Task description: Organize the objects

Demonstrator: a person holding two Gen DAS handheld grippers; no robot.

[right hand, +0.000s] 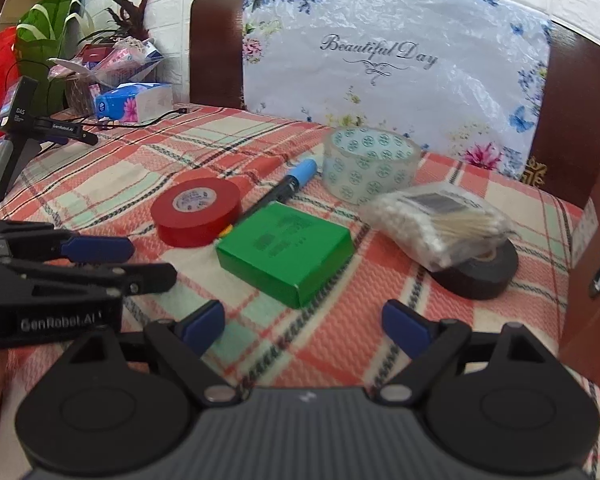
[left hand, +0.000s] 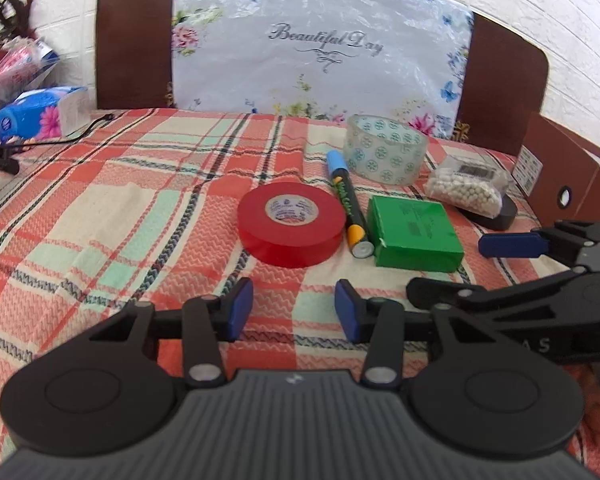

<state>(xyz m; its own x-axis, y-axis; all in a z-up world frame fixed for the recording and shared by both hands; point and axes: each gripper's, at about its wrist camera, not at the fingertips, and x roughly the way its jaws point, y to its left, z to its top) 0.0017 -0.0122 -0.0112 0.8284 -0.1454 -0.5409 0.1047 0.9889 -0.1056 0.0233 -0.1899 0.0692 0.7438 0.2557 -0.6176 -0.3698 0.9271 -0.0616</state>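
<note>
Several items lie on the plaid bedspread (left hand: 100, 200). A red tape roll (left hand: 290, 224) lies just beyond my left gripper (left hand: 294, 306), which is open with nothing between its blue pads. Right of the roll are a blue-capped marker (left hand: 346, 204) and a green box (left hand: 414, 232). Behind them stands a clear patterned tape roll (left hand: 384, 152). A bag of cotton swabs (left hand: 466, 190) rests on a black tape roll (left hand: 500, 216). My right gripper (right hand: 304, 320) is wide open and empty, just short of the green box (right hand: 288, 252). The left gripper (right hand: 150, 262) reaches in from the left.
A brown cardboard box (right hand: 596, 280) stands at the right edge of the bed. A floral pillow (right hand: 380, 60) leans on the dark headboard (right hand: 216, 48). At the far left lie another gripper device (right hand: 28, 128), a cable and a tissue pack (right hand: 134, 100).
</note>
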